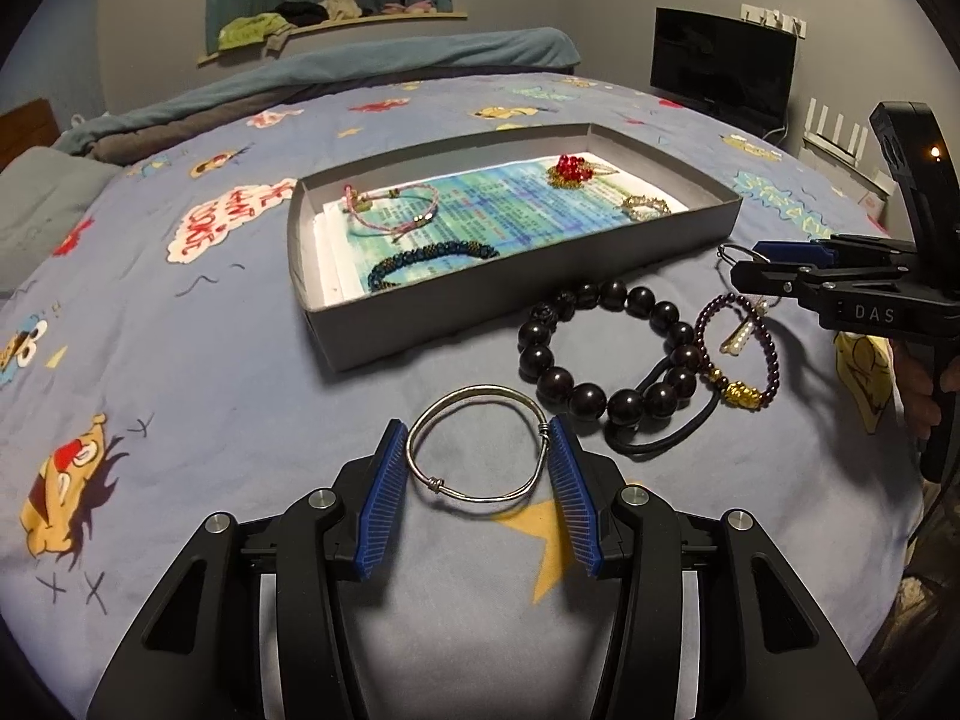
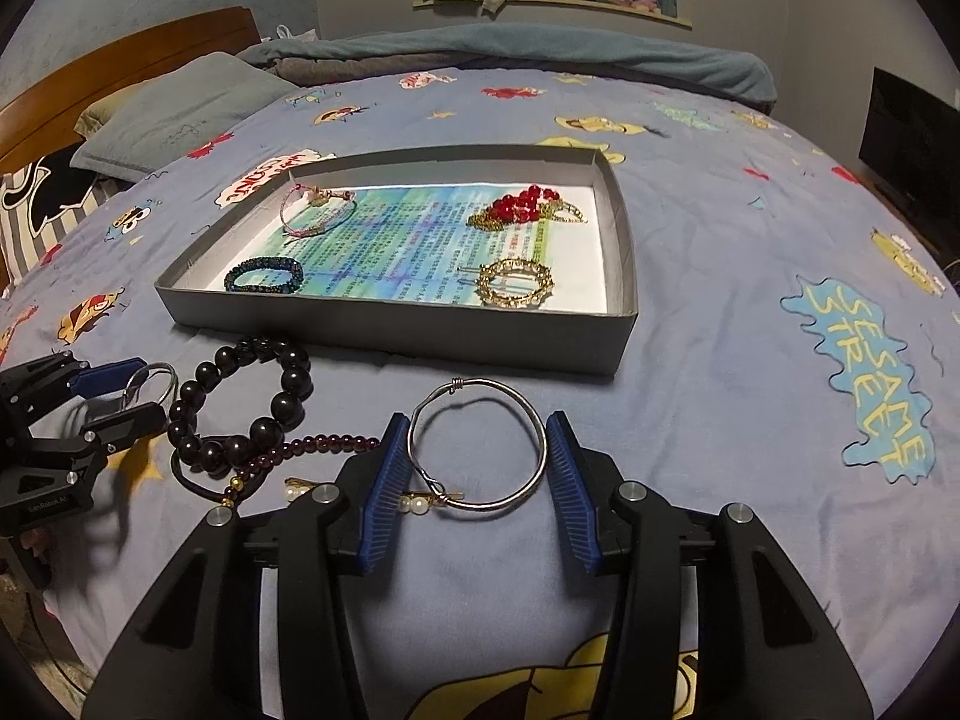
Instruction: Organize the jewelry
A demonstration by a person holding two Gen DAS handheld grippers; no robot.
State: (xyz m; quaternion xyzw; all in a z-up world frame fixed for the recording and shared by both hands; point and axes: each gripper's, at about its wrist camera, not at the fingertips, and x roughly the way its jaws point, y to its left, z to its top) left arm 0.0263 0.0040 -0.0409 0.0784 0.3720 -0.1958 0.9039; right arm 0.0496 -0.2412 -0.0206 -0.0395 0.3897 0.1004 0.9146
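A grey shallow box (image 1: 384, 342) (image 2: 396, 333) lies on the bed, holding a pink cord bracelet (image 1: 390, 213), a dark beaded bracelet (image 1: 432, 258), a red bead piece (image 1: 570, 171) and a gold ring brooch (image 2: 515, 282). My left gripper (image 1: 477, 450) is open, its pads either side of a silver bangle (image 1: 477, 450) lying on the sheet. My right gripper (image 2: 478, 447) is open around a second silver bangle (image 2: 478, 443). A large black bead bracelet (image 1: 606, 354), a purple bead bracelet with a gold charm (image 1: 741, 354) and a black hair tie (image 1: 666, 432) lie between the two.
The bed has a blue Sesame Street sheet (image 2: 750, 330). A folded teal blanket (image 1: 336, 69) and pillows (image 2: 180, 114) lie at the far side. A pearl hair clip (image 2: 414, 501) sits by my right gripper's left pad. A black monitor (image 1: 720, 66) stands beyond the bed.
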